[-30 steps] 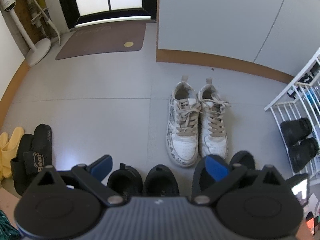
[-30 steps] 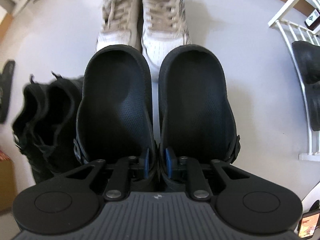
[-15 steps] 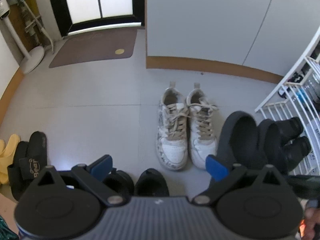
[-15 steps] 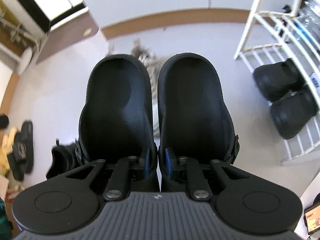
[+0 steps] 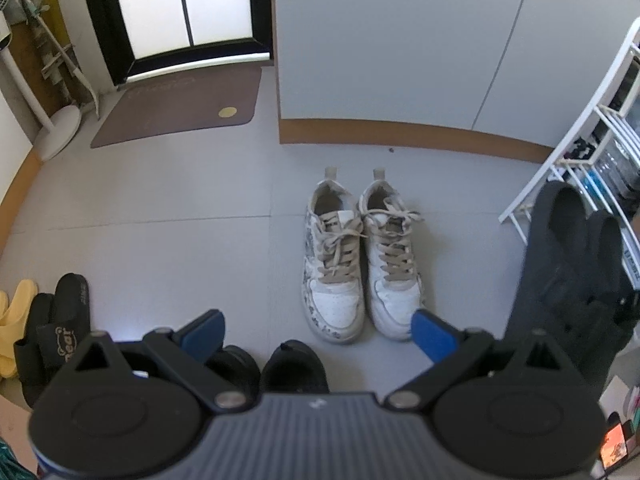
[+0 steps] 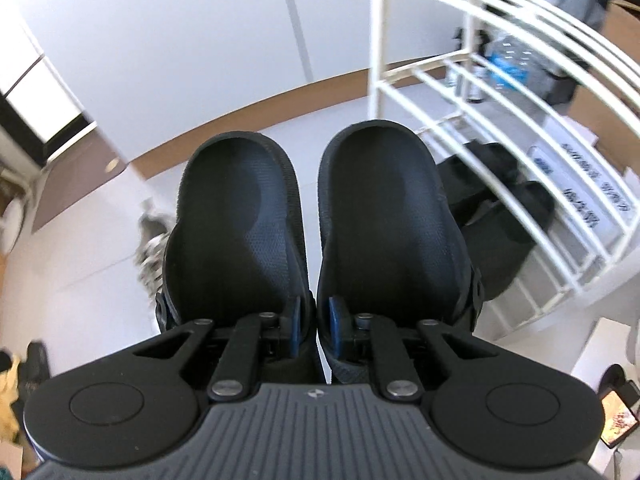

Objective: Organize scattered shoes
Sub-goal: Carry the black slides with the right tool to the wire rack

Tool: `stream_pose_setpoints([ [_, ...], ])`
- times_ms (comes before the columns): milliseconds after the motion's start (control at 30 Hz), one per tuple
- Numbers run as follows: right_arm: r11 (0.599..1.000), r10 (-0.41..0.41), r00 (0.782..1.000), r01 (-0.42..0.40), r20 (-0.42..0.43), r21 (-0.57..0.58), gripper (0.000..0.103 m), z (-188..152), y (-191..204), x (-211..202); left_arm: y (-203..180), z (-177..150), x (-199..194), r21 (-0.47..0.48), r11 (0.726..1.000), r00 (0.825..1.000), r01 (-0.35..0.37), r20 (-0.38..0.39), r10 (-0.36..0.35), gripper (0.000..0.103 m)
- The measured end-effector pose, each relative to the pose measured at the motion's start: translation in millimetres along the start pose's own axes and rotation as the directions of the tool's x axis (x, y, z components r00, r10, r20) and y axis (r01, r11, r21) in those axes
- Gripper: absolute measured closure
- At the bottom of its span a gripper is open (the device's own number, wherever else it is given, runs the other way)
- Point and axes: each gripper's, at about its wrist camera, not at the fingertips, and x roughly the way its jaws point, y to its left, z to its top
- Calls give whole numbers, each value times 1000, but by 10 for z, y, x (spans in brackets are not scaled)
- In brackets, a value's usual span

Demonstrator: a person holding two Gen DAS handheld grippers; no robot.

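Pair of black moulded foam clogs (image 6: 312,224) pinched together by inner heel walls in right gripper (image 6: 314,312), clear of floor, before white wire shoe rack (image 6: 472,92). Probably light, springy, slightly slick; heel rims likely the best hold. Left gripper (image 5: 316,330) spread wide, empty.

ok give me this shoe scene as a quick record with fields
right gripper: shut on the black clogs, pinching their two inner walls together
left gripper: open, nothing between the fingers
white rack: black shoes on a low shelf, just past the clogs
white sneakers: paired on the floor
black slides: far left on the floor, beside the yellow slippers
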Motion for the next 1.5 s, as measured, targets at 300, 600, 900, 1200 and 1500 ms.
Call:
stream_pose_setpoints([
  [300,995,-63,997,59,53,85,88,267,-376,117,-73,-4,27,13,1000,1000,5,-9,-5,2],
  [600,974,-118,988,97,94,206,89,460,-549,161,-231,14,36,34,999,1000,22,-10,-21,2],
  [900,964,-181,966,137,185,229,103,660,-525,170,-349,10,270,52,999,998,13,-63,-9,2],
  [1200,982,-103,992,88,78,167,103,527,-708,532,-323,26,266,37,999,998,-9,-56,11,2],
  [1500,989,-136,990,138,38,-60,96,126,-495,872,-560,-16,284,114,993,999,-11,-40,16,2],
])
